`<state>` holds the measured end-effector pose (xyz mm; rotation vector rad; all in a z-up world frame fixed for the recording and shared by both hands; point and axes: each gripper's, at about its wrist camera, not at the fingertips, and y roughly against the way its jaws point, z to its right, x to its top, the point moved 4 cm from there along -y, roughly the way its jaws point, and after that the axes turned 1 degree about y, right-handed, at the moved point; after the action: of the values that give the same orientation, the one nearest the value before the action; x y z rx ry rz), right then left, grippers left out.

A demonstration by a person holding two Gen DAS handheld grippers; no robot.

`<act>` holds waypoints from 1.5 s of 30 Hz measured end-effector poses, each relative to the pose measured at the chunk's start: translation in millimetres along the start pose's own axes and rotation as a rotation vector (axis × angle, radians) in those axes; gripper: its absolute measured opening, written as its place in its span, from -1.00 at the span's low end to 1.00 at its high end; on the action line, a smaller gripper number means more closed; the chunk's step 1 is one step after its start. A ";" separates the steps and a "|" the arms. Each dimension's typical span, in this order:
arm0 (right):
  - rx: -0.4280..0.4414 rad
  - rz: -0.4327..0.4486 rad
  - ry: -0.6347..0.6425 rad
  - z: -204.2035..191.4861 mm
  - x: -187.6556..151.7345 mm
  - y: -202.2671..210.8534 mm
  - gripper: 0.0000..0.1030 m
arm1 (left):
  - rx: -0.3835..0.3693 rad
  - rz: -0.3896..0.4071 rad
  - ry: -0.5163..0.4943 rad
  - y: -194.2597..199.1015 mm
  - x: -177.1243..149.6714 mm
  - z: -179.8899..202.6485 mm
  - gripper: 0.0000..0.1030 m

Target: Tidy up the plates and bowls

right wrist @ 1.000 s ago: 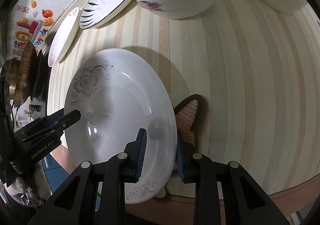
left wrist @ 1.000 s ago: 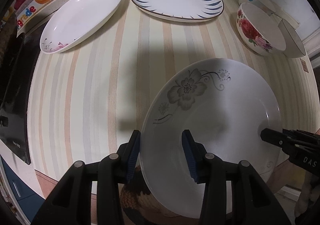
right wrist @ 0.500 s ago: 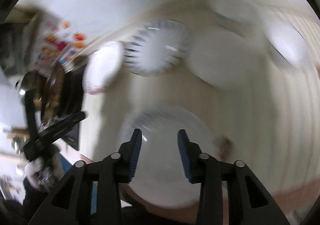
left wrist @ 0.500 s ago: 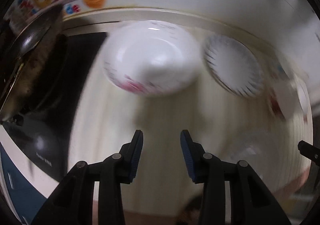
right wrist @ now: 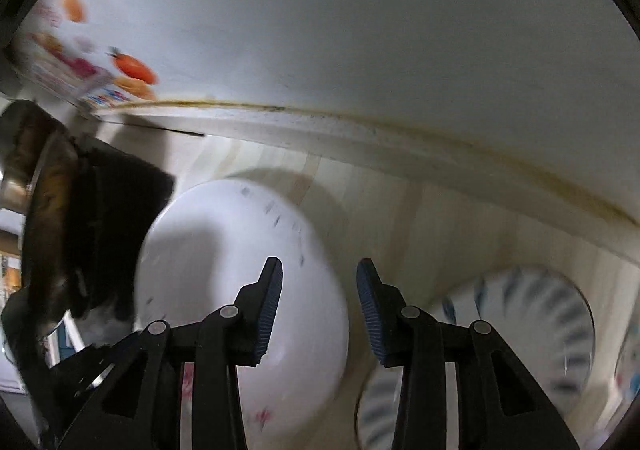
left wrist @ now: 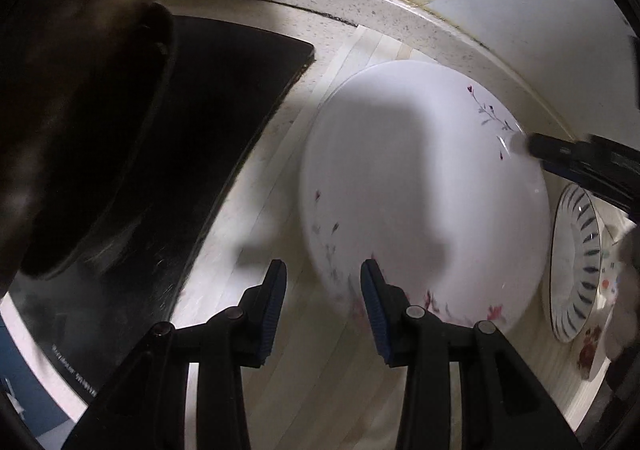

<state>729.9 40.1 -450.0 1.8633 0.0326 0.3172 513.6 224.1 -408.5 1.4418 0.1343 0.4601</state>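
Your left hand-held gripper [left wrist: 323,304] is spread and holds nothing; its right finger sits at the near rim of the white oval plate [left wrist: 420,202], its left finger over bare striped table [left wrist: 240,270]. That plate, with small pink and purple sprigs, lies flat on the table beside the black cooktop [left wrist: 224,102], close to the speckled back edge. Your right hand-held gripper [right wrist: 319,306] is also spread and empty, over the gap between the oval plate [right wrist: 224,262] and the blue-striped plate [right wrist: 532,314]; whether either finger touches a plate cannot be told through the blur. The blue-striped plate [left wrist: 576,262] lies right of the oval one, near it.
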 end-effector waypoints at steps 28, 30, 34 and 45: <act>0.116 0.057 -0.111 37.0 -133.5 124.1 -0.55 | -0.101 0.045 -0.227 98.9 -63.7 66.9 -0.47; 0.116 0.065 -0.147 48.3 -167.4 142.6 -0.55 | -0.101 0.043 -0.273 105.6 -82.2 81.5 -0.47; 0.124 0.062 -0.221 73.6 -225.9 162.4 -0.55 | -0.104 0.016 -0.344 109.5 -117.8 103.4 -0.47; 0.091 0.000 -0.342 127.9 -356.1 160.4 -0.55 | -0.056 -0.087 -0.506 81.3 -200.2 155.1 -0.47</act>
<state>395.0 -194.1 -406.2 1.9852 -0.1890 -0.0060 370.1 9.4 -344.9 1.4486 -0.2200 0.0186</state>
